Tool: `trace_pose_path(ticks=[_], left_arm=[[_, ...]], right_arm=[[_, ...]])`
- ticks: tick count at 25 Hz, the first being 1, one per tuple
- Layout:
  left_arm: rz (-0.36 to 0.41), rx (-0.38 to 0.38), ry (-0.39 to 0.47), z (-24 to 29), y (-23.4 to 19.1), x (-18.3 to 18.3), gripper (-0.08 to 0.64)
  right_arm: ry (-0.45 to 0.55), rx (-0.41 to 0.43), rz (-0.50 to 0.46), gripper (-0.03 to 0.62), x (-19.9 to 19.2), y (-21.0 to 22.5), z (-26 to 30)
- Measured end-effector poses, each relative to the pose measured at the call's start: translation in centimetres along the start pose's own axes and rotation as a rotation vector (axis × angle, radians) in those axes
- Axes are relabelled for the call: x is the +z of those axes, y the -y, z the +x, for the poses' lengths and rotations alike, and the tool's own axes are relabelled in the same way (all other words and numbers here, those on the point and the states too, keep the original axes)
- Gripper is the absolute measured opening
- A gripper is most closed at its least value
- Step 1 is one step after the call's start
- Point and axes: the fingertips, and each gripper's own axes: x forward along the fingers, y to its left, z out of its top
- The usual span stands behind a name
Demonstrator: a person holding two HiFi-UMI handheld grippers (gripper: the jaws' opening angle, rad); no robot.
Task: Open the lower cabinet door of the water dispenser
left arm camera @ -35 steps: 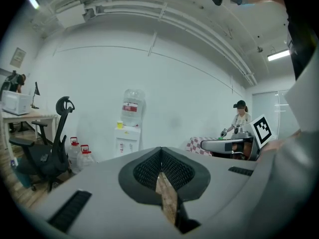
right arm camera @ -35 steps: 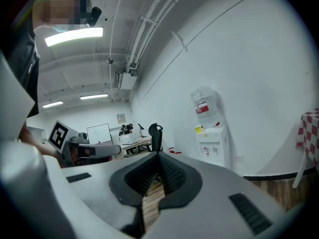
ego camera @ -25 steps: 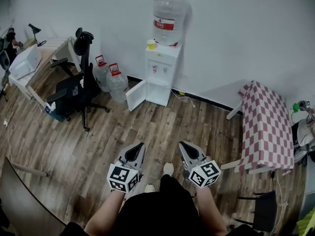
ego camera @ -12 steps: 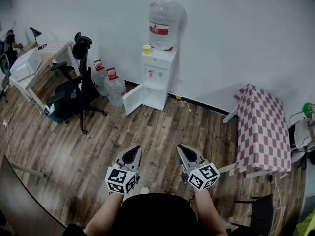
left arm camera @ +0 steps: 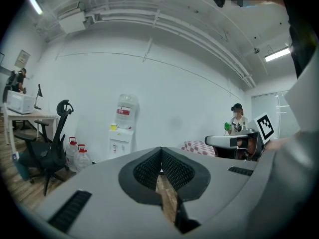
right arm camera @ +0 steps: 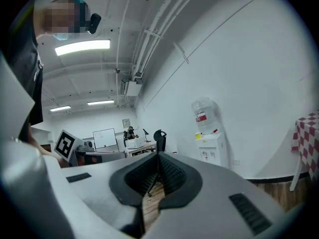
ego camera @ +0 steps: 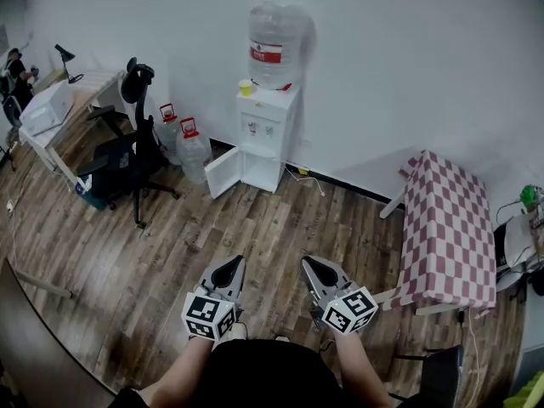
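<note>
One door [ego camera: 223, 170], low on the dispenser [ego camera: 266, 130] at the far wall, already stood swung out to the left. Dispenser sat smaller and further off in the head view than a second before: person had backed away, so task likely done. Boxy white cabinet, flat door panel, clear round bottle [ego camera: 272, 45] on top. Two clear jugs [ego camera: 191, 147] just beside, wood-plank floor [ego camera: 255, 228], checked tabletop [ego camera: 446, 228] at right. Left tongs [ego camera: 229, 266] and right tongs [ego camera: 313, 266] were closed, empty.
</note>
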Motion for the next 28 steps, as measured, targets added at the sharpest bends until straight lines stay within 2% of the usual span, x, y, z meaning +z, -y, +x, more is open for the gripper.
trace_pose_path(ticks=[16, 28], left_arm=[[-0.01, 0.056, 0.006, 0.9, 0.5, 0.0, 0.014], [0.009, 0.042, 0.001, 1.7, -0.5, 0.2, 0.014]], right_arm=[[-0.03, 0.029, -0.027, 0.023, -0.1, 1.9, -1.1], [-0.027, -0.005, -0.044, 0.021, 0.0, 2.7, -0.1]])
